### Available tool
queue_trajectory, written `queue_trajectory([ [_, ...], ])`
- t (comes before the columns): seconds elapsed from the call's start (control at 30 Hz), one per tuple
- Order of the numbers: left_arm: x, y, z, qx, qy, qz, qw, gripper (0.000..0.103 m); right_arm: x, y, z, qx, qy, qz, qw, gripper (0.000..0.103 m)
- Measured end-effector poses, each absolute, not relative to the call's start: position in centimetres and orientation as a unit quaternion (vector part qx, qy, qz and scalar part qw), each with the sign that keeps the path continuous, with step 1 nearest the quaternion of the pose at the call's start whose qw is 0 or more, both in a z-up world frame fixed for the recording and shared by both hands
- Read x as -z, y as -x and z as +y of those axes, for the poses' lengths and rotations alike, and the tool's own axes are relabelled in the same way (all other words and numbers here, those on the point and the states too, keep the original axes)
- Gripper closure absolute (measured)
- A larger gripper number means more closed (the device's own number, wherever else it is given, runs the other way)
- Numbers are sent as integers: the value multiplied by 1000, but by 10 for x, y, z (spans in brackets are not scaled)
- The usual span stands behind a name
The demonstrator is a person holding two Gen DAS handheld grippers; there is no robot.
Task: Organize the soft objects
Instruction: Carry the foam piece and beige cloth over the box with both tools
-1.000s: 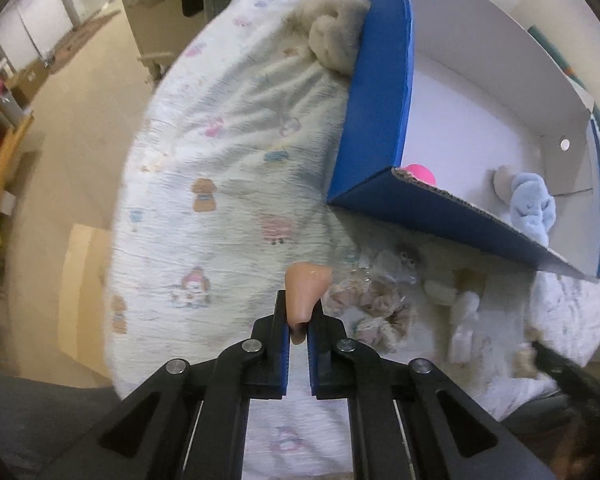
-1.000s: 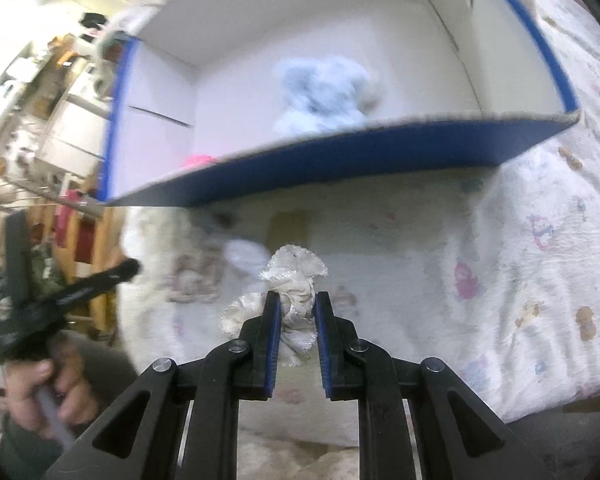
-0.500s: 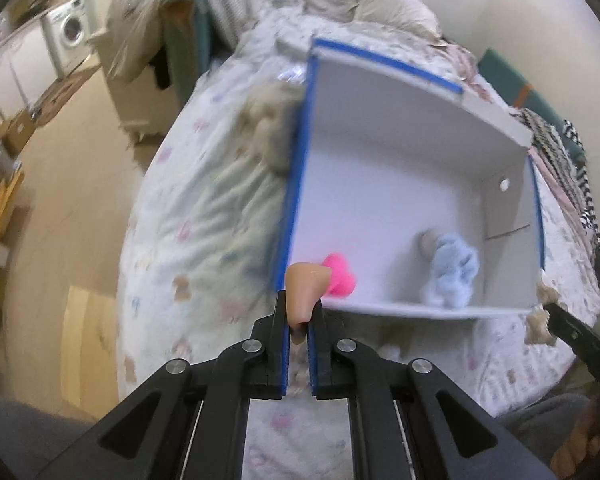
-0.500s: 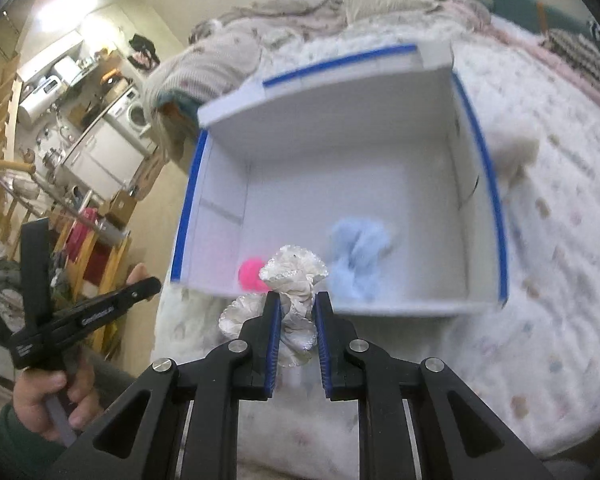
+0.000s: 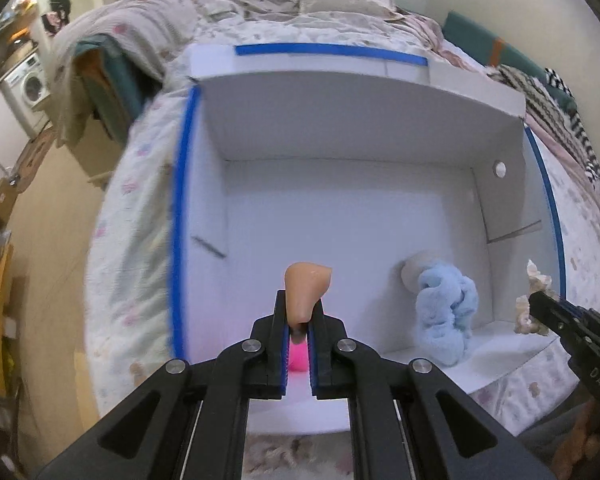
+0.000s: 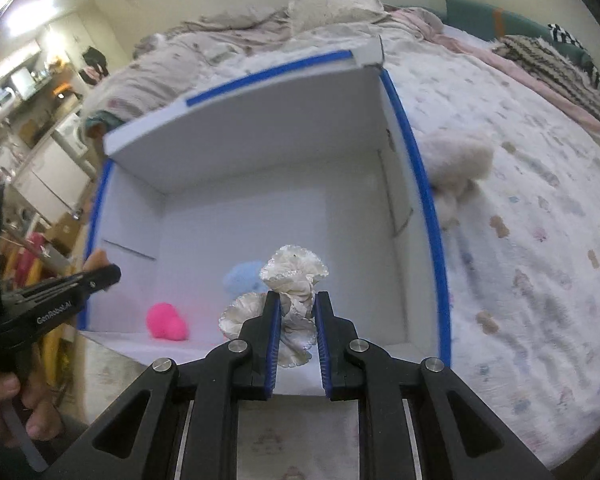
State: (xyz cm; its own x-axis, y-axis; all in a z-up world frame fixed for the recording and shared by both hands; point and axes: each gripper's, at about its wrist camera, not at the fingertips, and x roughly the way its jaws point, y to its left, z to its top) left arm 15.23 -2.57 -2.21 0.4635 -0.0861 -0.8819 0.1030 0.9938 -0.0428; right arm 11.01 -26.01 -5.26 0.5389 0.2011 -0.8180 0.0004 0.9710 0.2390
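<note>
while both grippers hang over the box, each load waits to be dropped in.
left gripper [image 5: 299,314] jaws pinch a tan soft piece [image 5: 306,288] at lower centre; right gripper [image 6: 297,318] jaws clamp a silvery ruffled cloth [image 6: 294,280]. next: likely part jaws above the white box [image 6: 260,128]. only the right view shows the pink toy [image 6: 166,320] whole, lower left, beside the blue plush [image 5: 446,316].

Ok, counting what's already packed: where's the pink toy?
Pink toy lies inside the box, near-left corner in the right wrist view, left of the blue plush.
</note>
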Motion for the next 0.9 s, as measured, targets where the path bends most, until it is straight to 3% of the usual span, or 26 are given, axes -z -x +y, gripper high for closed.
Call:
queue_trajectory([
  [0.23, 56, -162, -44, 84, -22, 525, 847, 96, 78, -122, -262, -49, -99, 516, 850, 85],
  [0.9, 74, -167, -48, 62, -27, 528, 847, 95, 101, -136, -238, -81, -81, 552, 826, 84],
])
